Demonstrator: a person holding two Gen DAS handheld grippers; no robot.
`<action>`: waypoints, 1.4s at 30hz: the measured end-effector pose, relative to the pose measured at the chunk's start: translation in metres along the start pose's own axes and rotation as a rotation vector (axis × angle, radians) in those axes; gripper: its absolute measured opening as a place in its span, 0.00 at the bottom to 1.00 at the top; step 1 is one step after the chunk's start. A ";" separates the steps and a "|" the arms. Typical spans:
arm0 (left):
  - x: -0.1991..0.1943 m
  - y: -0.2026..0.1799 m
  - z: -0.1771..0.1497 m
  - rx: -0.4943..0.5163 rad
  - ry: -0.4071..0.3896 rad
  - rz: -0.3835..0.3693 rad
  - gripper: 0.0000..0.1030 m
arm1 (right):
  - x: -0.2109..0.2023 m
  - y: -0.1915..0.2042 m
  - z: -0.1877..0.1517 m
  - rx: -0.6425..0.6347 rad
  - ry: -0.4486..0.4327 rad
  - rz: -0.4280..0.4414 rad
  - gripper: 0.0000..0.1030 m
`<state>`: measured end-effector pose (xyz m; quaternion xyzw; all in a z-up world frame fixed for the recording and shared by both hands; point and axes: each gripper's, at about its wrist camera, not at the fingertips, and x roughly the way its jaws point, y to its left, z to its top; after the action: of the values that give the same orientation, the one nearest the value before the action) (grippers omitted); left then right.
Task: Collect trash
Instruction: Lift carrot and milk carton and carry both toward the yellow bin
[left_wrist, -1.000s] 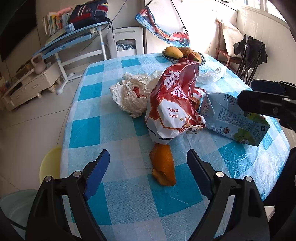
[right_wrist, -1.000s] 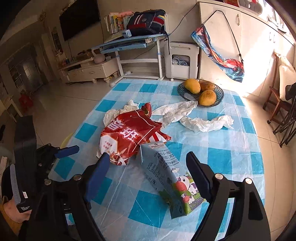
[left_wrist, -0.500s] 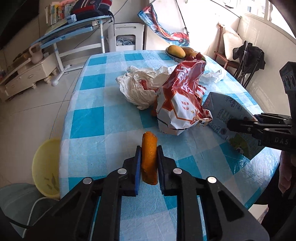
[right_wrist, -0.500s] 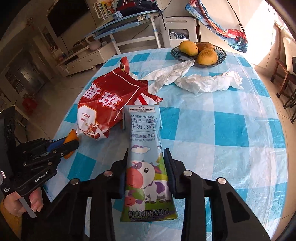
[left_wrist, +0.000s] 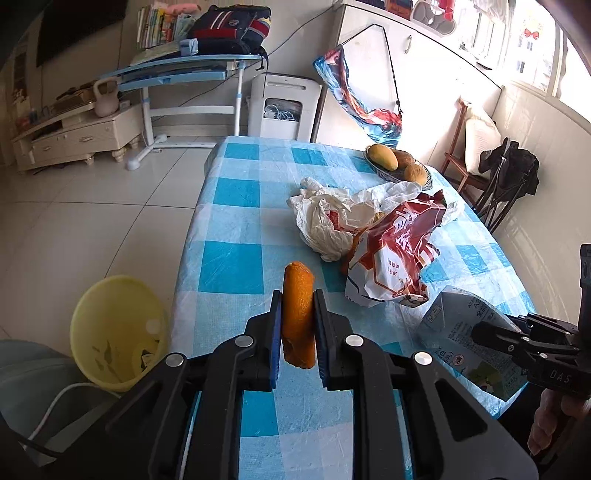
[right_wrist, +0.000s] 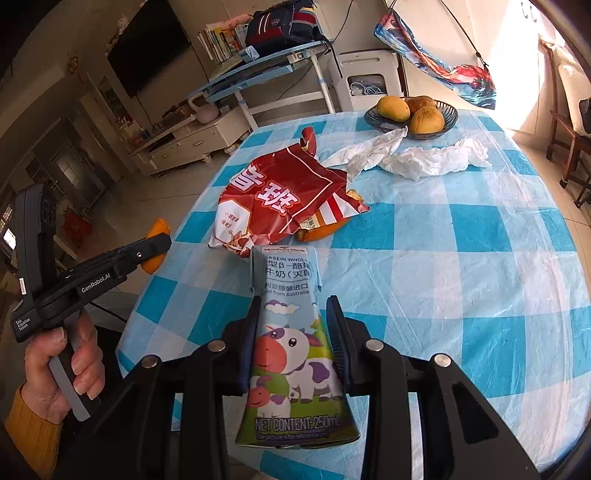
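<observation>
My left gripper (left_wrist: 297, 302) is shut on an orange peel (left_wrist: 297, 306), held above the blue checked tablecloth (left_wrist: 236, 206) near its left edge. From the right wrist view the same peel (right_wrist: 158, 228) shows past the left gripper (right_wrist: 157, 245). My right gripper (right_wrist: 291, 314) is shut on a squashed milk carton (right_wrist: 288, 295) with a cartoon cow; the left wrist view shows that carton (left_wrist: 458, 325) at the right. A torn red snack bag (right_wrist: 273, 199) and crumpled white tissues (right_wrist: 424, 162) lie on the table. A crumpled white plastic bag (left_wrist: 328, 221) lies behind the snack bag (left_wrist: 395, 258).
A yellow bin (left_wrist: 118, 328) stands on the floor left of the table, holding a few scraps. A dark bowl of mangoes (right_wrist: 413, 114) sits at the far end. More orange peel (right_wrist: 325, 230) pokes from under the red bag. Chairs (left_wrist: 495, 184) stand at the right.
Both grippers closed from wide open: the left on the orange peel, the right on the milk carton. The left has since lifted the peel and swung toward the table's left edge.
</observation>
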<state>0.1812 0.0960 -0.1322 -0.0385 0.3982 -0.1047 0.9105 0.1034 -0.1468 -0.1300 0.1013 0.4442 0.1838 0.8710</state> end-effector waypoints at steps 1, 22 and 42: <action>-0.002 -0.001 0.000 0.004 -0.007 0.004 0.15 | -0.001 0.001 -0.001 0.001 -0.006 -0.001 0.34; -0.011 -0.003 0.001 0.022 -0.045 0.021 0.16 | 0.008 0.027 -0.018 -0.145 0.003 -0.081 0.33; -0.038 0.037 0.014 -0.154 -0.153 0.091 0.16 | -0.026 0.075 0.000 -0.215 -0.226 0.086 0.33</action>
<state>0.1717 0.1401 -0.1010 -0.0984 0.3356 -0.0290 0.9364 0.0725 -0.0892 -0.0853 0.0466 0.3163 0.2546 0.9127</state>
